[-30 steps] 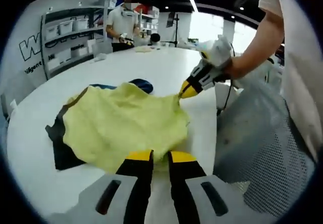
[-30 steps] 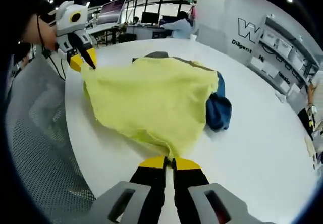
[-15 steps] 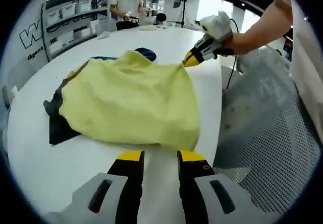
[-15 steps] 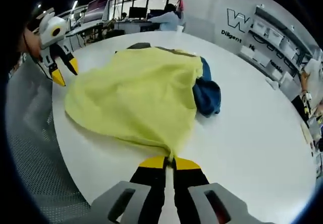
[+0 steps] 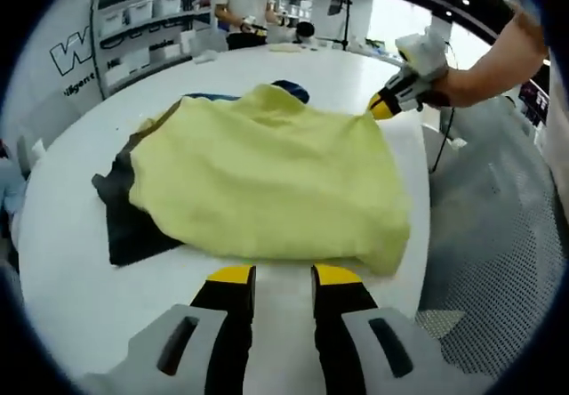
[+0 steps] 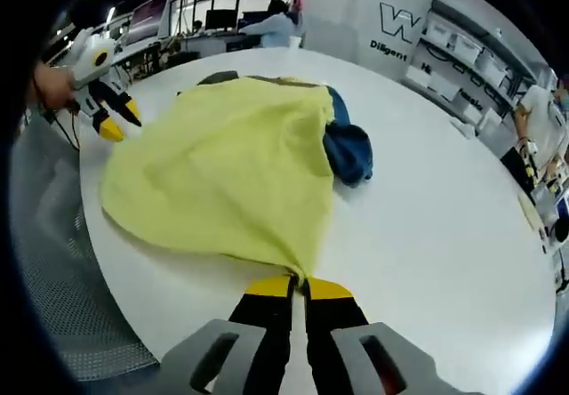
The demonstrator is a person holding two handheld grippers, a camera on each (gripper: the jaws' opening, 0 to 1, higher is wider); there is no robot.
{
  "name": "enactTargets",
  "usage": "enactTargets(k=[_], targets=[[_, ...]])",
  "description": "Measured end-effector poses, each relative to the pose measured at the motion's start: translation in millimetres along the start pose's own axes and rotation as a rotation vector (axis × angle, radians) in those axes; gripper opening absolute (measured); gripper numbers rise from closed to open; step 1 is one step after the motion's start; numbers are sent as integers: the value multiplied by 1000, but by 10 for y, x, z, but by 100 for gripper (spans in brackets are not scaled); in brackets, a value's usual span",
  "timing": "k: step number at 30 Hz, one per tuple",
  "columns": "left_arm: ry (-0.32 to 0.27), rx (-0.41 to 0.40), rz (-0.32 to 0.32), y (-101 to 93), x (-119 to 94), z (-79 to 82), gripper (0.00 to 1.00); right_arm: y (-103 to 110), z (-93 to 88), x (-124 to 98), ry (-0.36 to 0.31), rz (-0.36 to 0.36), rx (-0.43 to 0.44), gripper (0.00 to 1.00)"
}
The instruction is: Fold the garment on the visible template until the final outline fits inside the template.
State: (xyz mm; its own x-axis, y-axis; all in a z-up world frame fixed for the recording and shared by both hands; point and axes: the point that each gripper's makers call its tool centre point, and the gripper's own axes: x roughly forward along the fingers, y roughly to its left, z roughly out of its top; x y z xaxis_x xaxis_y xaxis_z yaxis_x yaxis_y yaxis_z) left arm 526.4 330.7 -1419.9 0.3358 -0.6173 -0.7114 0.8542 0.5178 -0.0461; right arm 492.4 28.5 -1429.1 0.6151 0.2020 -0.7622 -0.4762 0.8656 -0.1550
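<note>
Where shelving (image 5: pixel 142 26) lines wall, white table (image 6: pixel 444 217) bears garment (image 6: pixel 222 173).

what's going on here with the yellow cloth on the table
A person is working a yellow garment on a white table with two handheld grippers. The right gripper is shut on one corner of the garment. The left gripper is open, just off the garment's near edge, holding nothing. The garment lies spread out, not yet folded, covering most of a dark template. A blue garment lies bunched at its far side.
</note>
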Motion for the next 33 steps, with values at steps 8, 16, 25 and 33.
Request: enactTargets(k=[8, 16, 25, 33], targets=[[0, 0, 170, 780, -21, 155, 23, -141, -139, -78, 16, -24, 48, 0], [26, -112, 222, 1253, 100, 230, 22, -148, -85, -168, 0, 0, 38, 0], [5, -236, 200, 1436, 243, 350, 23, -284, 211, -282, -53, 17, 18, 6], [43, -280, 185, 1465, 352, 311, 21, -557, 656, 27, -105, 26, -23, 8]])
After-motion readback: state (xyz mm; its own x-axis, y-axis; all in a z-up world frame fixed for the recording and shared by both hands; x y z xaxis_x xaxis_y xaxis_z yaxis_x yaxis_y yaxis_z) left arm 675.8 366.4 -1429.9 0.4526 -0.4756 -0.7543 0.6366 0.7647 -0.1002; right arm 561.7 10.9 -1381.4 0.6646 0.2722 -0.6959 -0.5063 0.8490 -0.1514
